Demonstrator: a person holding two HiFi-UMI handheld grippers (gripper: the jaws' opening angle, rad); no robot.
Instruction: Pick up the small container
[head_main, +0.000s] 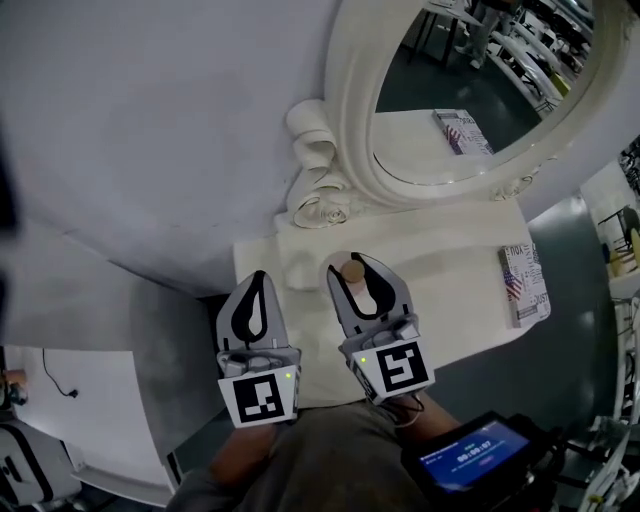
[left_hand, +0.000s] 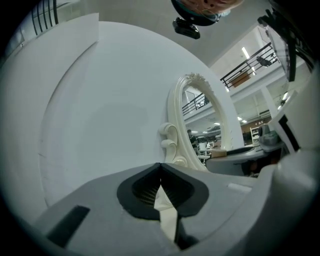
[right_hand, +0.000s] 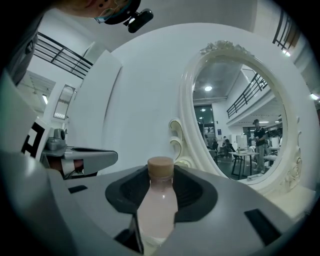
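Note:
The small container (head_main: 352, 273) is a little bottle with a pale pink body and a tan cap. My right gripper (head_main: 354, 266) is shut on it over the white dressing table (head_main: 450, 290). In the right gripper view the bottle (right_hand: 157, 200) stands upright between the dark pads, and its cap sticks up above the right gripper (right_hand: 161, 171). To its left, my left gripper (head_main: 258, 278) hangs over the table's left end. In the left gripper view the left gripper (left_hand: 160, 166) has its tips together and nothing between them.
An oval mirror in an ornate cream frame (head_main: 345, 120) stands at the back of the table against a white wall. A book (head_main: 524, 285) lies at the table's right end. A device with a lit screen (head_main: 470, 455) is at the bottom right. A white board (head_main: 90, 400) lies on the floor at the left.

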